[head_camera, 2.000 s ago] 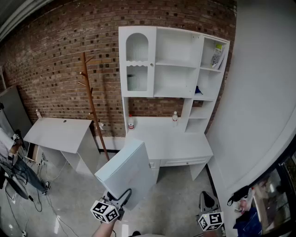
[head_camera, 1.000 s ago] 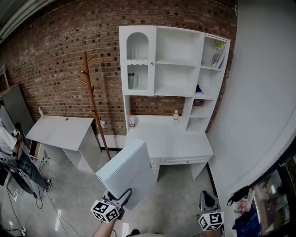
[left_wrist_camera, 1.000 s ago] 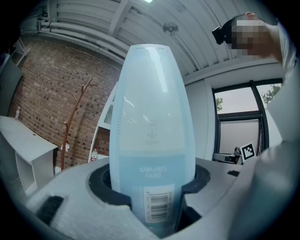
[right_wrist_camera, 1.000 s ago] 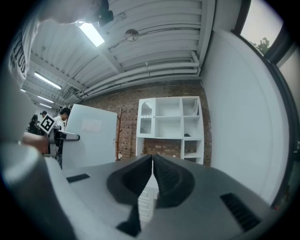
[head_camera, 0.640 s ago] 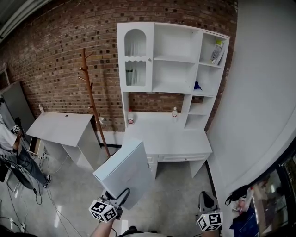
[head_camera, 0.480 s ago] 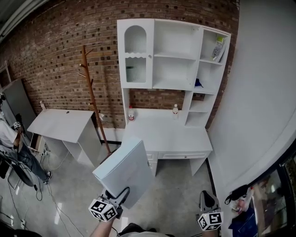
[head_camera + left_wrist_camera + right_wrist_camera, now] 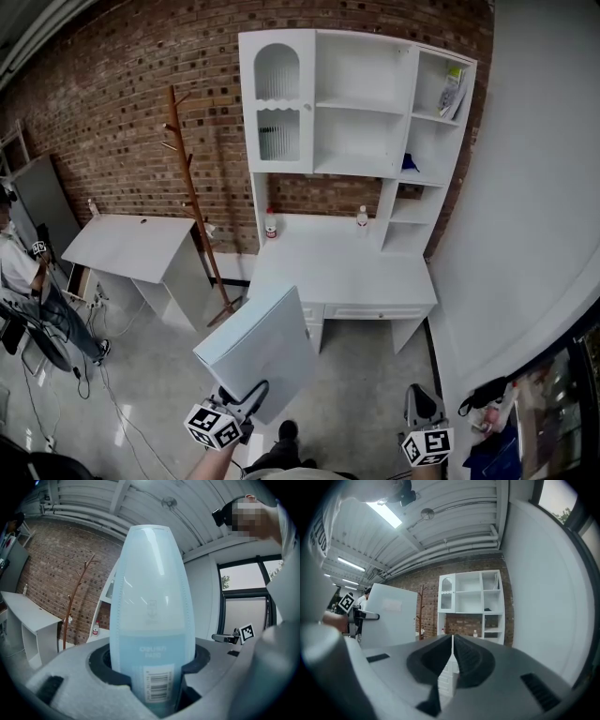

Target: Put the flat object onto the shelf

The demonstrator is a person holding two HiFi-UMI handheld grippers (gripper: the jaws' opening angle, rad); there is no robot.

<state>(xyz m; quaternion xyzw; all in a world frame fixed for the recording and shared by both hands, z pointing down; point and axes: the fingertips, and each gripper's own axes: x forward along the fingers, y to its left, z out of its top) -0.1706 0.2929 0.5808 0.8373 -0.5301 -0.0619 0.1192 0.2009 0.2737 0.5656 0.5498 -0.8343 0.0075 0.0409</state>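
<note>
Since a moment ago the tall white shelf unit (image 7: pixel 361 103) has slid a little higher in the head view and a dark shoe (image 7: pixel 289 430) has appeared at the bottom edge. The flat pale-blue plastic folder (image 7: pixel 258 352) keeps its tilt above the left gripper (image 7: pixel 246 398), which clamps its lower edge. It hangs over the grey floor in front of the white desk (image 7: pixel 375 281), well apart from the shelves. Two small bottles (image 7: pixel 271 223) stand at the back edge of the desktop, and a brown wooden coat stand (image 7: pixel 192 187) rises just left of the unit. The right gripper (image 7: pixel 421 398) sits low at the right, away from the folder. The left gripper view shows the jaws fairly wide apart, pressed on either side of the folder (image 7: pixel 151 597), whose barcode label sits just above them. The right gripper view shows the jaws closed together with nothing between them, the folder (image 7: pixel 389 616) off to the left and the shelf unit (image 7: pixel 471 592) straight ahead.
</note>
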